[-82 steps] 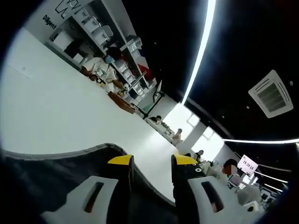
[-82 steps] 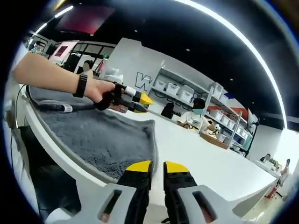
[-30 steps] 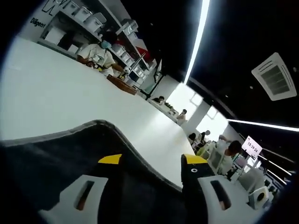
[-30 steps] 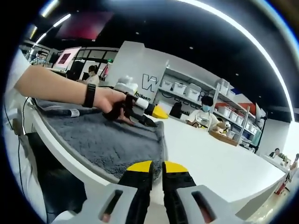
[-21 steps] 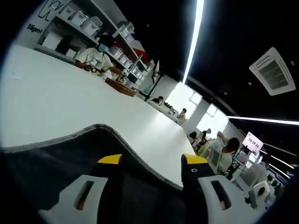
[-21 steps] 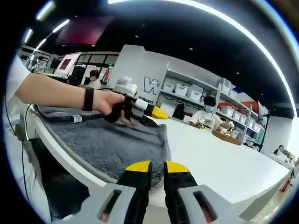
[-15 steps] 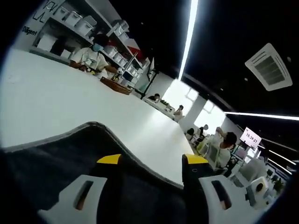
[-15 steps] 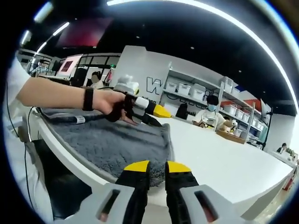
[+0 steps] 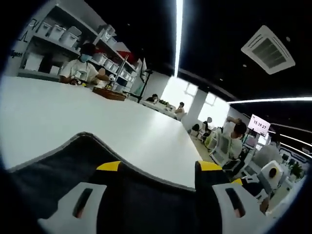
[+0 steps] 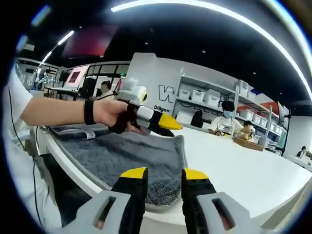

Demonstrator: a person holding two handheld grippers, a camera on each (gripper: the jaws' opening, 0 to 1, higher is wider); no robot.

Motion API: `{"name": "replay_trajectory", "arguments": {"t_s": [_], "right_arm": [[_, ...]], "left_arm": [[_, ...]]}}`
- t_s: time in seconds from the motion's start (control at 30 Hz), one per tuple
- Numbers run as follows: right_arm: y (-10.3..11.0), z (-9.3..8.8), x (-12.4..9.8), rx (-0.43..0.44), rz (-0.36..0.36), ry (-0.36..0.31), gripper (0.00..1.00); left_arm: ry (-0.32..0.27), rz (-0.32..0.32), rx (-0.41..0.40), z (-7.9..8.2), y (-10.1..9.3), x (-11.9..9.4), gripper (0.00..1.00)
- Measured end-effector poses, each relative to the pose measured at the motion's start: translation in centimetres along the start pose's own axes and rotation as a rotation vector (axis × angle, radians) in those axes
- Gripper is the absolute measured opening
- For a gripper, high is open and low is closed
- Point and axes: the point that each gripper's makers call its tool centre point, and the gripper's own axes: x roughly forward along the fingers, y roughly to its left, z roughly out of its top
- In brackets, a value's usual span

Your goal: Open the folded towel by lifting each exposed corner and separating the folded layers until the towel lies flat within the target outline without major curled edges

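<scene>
A dark grey towel [image 9: 63, 163] lies on the white table [image 9: 73, 107], its rounded corner reaching out past my left gripper [image 9: 158, 166]. That gripper is open, with towel fabric beneath and between its yellow-tipped jaws. In the right gripper view the towel [image 10: 122, 151] spreads flat along the table's near edge. My right gripper [image 10: 165, 174] stands open just over the towel's near corner. A hand with a black wristband [image 10: 87, 112] holds the left gripper [image 10: 168, 123] low over the towel's far edge.
The white table [image 10: 234, 165] runs on far beyond the towel. A brown basket [image 9: 109, 93] and a seated person in a mask [image 9: 80, 66] are at its far end, before shelves of bins [image 10: 195, 95]. More people sit at desks [image 9: 229, 141] off to the side.
My right gripper's jaws, nearly together before, have spread apart. My left gripper's jaws widened since 2.7 s ago and stay wide. Both views have swung a little.
</scene>
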Motion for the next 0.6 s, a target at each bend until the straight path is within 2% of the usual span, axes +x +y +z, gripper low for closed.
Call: {"name": "replay_trajectory", "arguments": {"t_s": [0.07,0.2,0.27,0.33,0.37,0.47,0.5,0.53,0.57,0.6], "right_arm": [[0.2,0.0,0.0,-0.003,0.008,-0.001,0.23],[0.3,0.2,0.0,-0.004,0.016,-0.003,0.22],[0.4,0.1,0.1,0.002,0.024,0.000,0.23],[0.6,0.1,0.1,0.008,0.037,0.003,0.24],[0.6,0.2,0.1,0.005,0.036,0.002,0.24],[0.7,0.7,0.1,-0.006,0.035,-0.002,0.24],[0.8,0.9,0.1,-0.011,0.040,-0.007,0.24],[0.8,1.0,0.2,-0.015,0.045,-0.011,0.24],[0.9,1.1,0.1,-0.016,0.047,-0.012,0.24],[0.8,1.1,0.1,-0.018,0.043,-0.013,0.24]], "left_arm": [[-0.001,0.001,0.022,-0.1,-0.2,-0.2,0.58],[0.000,-0.004,0.006,-0.7,-1.0,-0.8,0.61],[-0.019,-0.015,0.029,-0.7,-1.5,-1.0,0.62],[-0.009,-0.011,0.030,-1.4,-2.1,-1.2,0.62],[0.016,-0.018,0.049,-1.9,-2.5,-1.4,0.63],[0.021,-0.005,0.070,-2.1,-2.6,-1.7,0.62],[0.049,-0.012,0.073,-2.6,-2.9,-1.9,0.62],[0.053,-0.013,0.078,-2.7,-3.1,-2.0,0.62],[0.051,-0.016,0.080,-2.8,-3.3,-2.2,0.63],[0.039,-0.028,0.083,-2.1,-2.9,-2.7,0.63]]}}
